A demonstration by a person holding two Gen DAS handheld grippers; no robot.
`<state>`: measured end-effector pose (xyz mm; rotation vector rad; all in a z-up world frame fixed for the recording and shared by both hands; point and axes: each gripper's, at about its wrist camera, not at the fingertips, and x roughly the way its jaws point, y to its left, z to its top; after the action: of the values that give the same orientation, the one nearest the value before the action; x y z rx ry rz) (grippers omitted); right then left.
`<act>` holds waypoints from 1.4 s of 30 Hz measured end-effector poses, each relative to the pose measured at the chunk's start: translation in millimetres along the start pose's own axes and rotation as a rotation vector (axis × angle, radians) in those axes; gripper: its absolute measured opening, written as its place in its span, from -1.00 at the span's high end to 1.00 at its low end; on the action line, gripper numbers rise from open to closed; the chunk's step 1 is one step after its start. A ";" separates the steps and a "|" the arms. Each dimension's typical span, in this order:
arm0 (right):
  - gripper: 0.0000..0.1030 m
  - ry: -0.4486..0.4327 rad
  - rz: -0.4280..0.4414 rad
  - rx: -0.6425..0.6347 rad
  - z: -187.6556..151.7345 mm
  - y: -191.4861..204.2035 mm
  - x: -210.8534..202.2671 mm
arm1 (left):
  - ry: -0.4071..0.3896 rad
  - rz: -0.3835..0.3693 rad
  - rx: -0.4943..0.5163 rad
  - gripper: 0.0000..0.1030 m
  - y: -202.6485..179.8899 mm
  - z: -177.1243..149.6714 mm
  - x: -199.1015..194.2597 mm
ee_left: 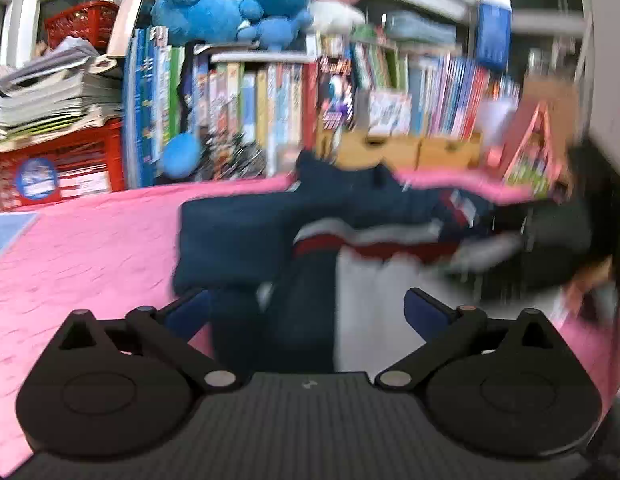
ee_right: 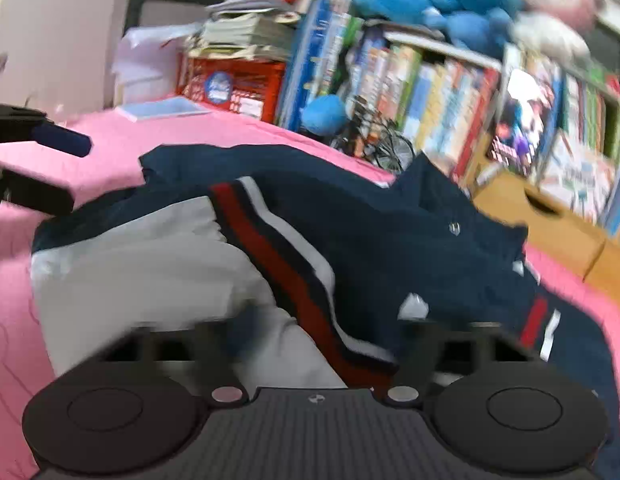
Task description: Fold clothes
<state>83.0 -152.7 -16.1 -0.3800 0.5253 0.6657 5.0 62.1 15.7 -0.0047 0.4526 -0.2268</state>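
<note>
Navy jacket (ee_right: 350,220) lies bunched on pink bed (ee_left: 90,248); L tool (ee_left: 306,312) wide, R tool (ee_right: 322,332) spread, both w/ nothing gripped.

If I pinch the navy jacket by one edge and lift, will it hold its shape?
Probably not. The navy jacket lies rumpled in soft folds on the pink bedspread, so it should droop. Its fabric looks smooth, perhaps slippery. The bunched layers may slide apart when pushed.
</note>
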 end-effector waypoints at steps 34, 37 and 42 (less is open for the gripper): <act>-0.55 0.036 -0.229 0.207 -58.8 -97.5 -31.2 | 0.191 0.200 0.103 -1.00 -22.3 -5.7 65.4; -0.55 0.010 -0.231 0.219 -66.1 -97.4 -41.2 | 0.192 0.201 0.094 -1.00 -21.9 -5.5 63.2; -0.57 -0.072 -0.173 0.312 -78.0 -115.3 -81.8 | 0.168 0.165 0.114 -0.94 -24.5 1.5 45.7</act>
<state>79.3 -314.1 -13.2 -0.1061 0.5120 0.4196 40.4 28.2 -1.5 0.1641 0.6038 -0.0904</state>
